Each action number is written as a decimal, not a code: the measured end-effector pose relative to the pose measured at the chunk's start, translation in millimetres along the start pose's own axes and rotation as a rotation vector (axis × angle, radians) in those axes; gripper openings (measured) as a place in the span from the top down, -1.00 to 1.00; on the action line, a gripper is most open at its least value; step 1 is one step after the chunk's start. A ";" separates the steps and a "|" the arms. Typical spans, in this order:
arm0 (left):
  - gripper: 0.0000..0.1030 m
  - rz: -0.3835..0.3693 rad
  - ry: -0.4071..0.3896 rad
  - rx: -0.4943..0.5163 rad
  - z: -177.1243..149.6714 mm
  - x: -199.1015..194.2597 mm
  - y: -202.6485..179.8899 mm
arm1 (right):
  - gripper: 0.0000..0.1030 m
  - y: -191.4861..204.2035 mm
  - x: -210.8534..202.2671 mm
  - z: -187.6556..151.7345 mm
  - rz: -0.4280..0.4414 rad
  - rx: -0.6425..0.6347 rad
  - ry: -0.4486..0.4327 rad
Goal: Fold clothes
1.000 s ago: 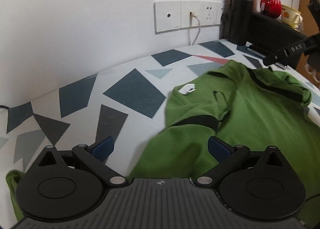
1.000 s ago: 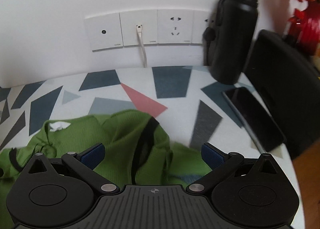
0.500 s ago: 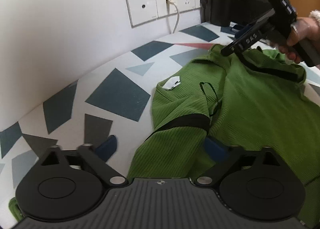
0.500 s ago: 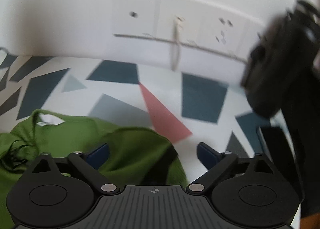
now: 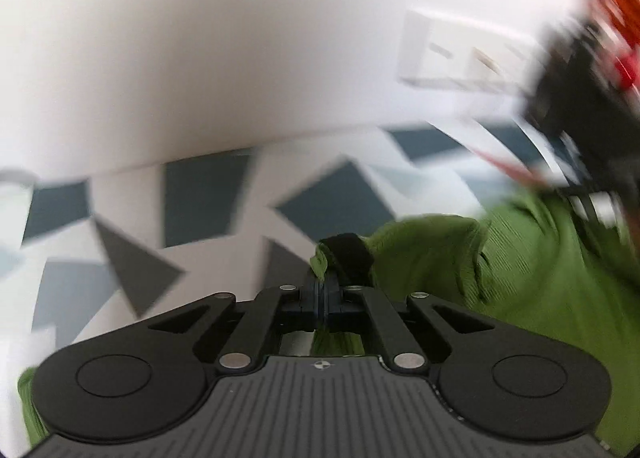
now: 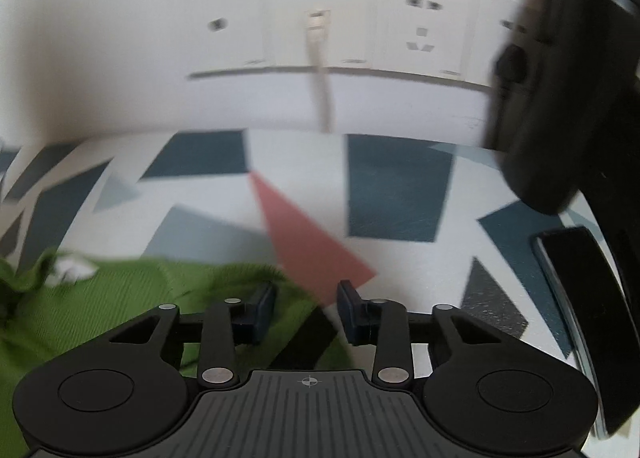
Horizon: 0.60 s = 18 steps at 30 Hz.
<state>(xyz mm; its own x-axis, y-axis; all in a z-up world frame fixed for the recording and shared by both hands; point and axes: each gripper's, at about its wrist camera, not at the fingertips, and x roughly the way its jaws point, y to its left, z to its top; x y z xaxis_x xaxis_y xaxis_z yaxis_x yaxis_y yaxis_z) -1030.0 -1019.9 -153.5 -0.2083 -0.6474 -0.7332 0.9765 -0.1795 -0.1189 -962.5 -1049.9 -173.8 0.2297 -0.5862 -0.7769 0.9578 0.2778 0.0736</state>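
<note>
A green shirt [image 5: 540,282] with black bands lies rumpled on the patterned table. My left gripper [image 5: 325,290] is shut on its sleeve end, and the black cuff [image 5: 348,254] bunches up just past the fingertips. The left wrist view is smeared by motion. In the right wrist view the shirt [image 6: 120,298] fills the lower left. My right gripper [image 6: 306,308] hangs low over the shirt's edge with its jaws closing. Green cloth and a black band [image 6: 308,334] lie between the jaws. The left pad is at the cloth and the right pad stands apart from it.
The tablecloth [image 6: 392,186] is white with dark blue, grey and pink shapes. Wall sockets [image 6: 416,38] with a white cable [image 6: 324,90] sit behind it. A black bottle [image 6: 560,98] and a dark phone [image 6: 576,282] stand at the right. Blurred red and orange flowers [image 5: 616,6] show at the far right.
My left gripper went from wide open to shut on the sleeve cuff and swung sideways. My right gripper sank toward the shirt's edge and its jaws narrowed.
</note>
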 end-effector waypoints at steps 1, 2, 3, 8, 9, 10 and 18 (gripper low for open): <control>0.93 0.026 0.013 0.006 0.0 4.6 3.7 | 0.37 -2.2 1.9 2.1 -0.015 0.024 -0.001; 0.89 0.054 0.028 0.023 -0.7 9.0 6.1 | 0.37 -2.3 2.7 3.7 -0.025 0.035 -0.002; 0.82 0.087 0.044 0.041 -2.8 11.7 7.1 | 0.34 -0.4 1.5 4.4 -0.037 0.034 -0.010; 0.25 0.147 0.070 0.022 -16.1 0.2 25.5 | -0.07 7.9 -13.0 6.4 -0.061 0.014 -0.073; 0.09 0.122 0.082 0.008 -20.2 -3.6 29.7 | -0.07 9.7 -16.2 7.2 -0.039 0.016 -0.081; 0.02 0.095 0.095 -0.004 -24.3 -7.2 33.7 | -0.06 12.9 -19.1 7.5 0.003 0.018 -0.090; -0.14 0.049 0.160 0.084 -55.0 -28.2 27.5 | -0.02 107.9 -4.8 8.7 0.272 -0.295 -0.051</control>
<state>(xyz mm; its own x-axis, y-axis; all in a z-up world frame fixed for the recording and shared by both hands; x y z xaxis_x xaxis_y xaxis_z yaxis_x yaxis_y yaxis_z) -994.2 -965.8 -172.9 -0.1426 -0.5322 -0.8345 0.9760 -0.2158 -0.0292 -858.8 -1023.8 -156.7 0.4837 -0.4961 -0.7210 0.7718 0.6302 0.0842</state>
